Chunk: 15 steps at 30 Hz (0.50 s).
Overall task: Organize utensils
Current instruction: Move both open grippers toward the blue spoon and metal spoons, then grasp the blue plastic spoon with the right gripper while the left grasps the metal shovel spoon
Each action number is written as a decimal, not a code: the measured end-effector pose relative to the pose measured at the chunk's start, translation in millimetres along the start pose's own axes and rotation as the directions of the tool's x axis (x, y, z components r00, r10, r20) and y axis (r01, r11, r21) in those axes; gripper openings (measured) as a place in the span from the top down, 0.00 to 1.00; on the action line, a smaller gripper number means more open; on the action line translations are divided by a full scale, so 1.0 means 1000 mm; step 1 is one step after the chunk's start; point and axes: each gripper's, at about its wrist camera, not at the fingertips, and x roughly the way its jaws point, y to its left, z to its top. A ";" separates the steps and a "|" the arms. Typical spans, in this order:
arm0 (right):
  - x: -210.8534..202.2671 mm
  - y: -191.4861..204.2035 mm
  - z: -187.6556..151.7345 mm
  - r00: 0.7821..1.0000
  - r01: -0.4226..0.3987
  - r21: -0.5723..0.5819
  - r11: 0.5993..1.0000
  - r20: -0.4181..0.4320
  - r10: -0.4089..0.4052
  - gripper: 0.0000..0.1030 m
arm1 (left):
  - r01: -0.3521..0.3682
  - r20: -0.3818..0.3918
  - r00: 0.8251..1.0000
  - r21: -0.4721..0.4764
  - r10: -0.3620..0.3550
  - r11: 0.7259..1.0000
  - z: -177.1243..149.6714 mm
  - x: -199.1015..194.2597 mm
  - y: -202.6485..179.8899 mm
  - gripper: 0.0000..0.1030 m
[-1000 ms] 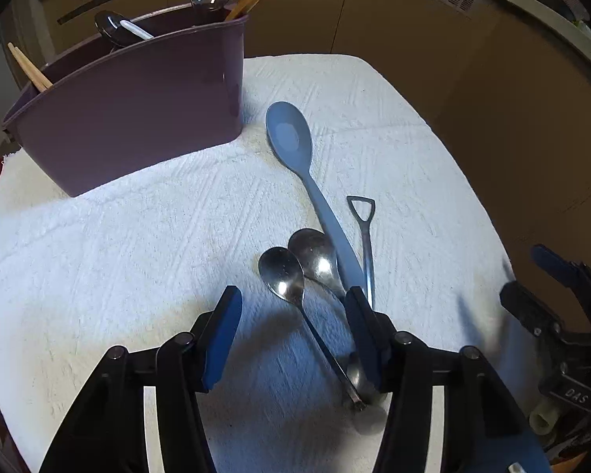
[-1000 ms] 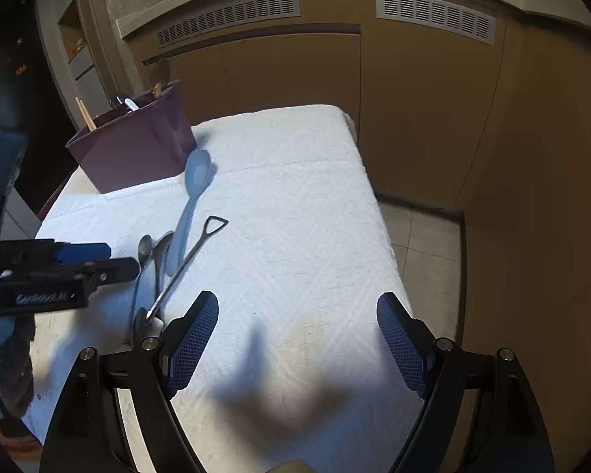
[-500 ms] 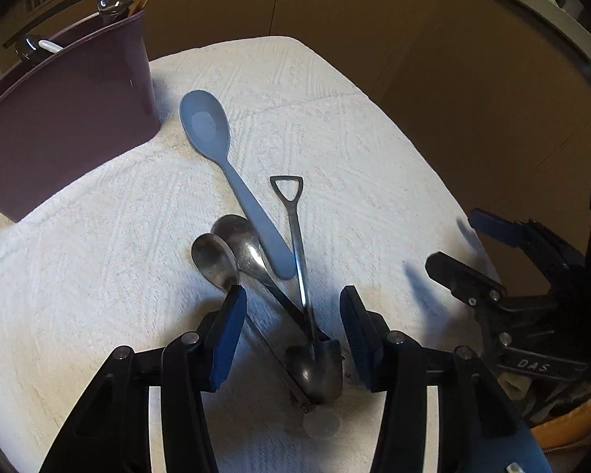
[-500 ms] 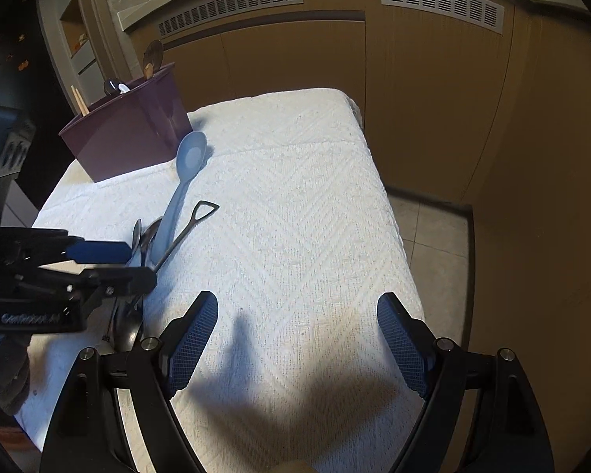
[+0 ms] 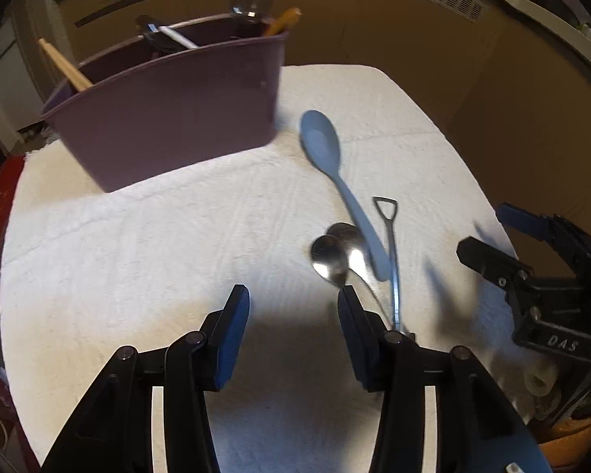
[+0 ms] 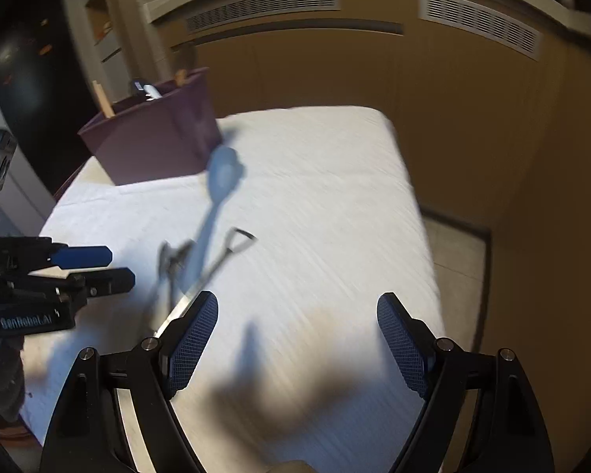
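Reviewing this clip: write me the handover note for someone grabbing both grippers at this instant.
Left gripper: open, holding nothing, low over the white towel, just left of the loose pile.
Right gripper: open, holding nothing, over bare towel right of the pile.
Still loose on the towel: blue spoon, two metal spoons, shovel-handled utensil, overlapping.
Purple bin at the back already holds several utensils.
Left to do: pick up all four and put them in the bin.
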 end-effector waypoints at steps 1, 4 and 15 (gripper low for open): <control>0.007 0.005 0.012 1.000 -0.019 -0.016 1.000 -0.009 0.018 0.19 | -0.013 0.006 1.000 -0.028 0.013 1.000 -0.002 -0.004 0.010 0.54; 0.035 0.026 0.045 0.998 -0.063 -0.050 0.997 -0.029 0.061 0.19 | -0.013 0.011 1.000 -0.084 0.014 0.996 -0.010 -0.012 0.035 0.49; 0.118 0.084 0.091 0.995 0.034 -0.143 0.989 -0.091 -0.047 0.66 | 0.005 0.024 1.000 -0.171 0.000 0.985 -0.044 -0.028 0.086 0.39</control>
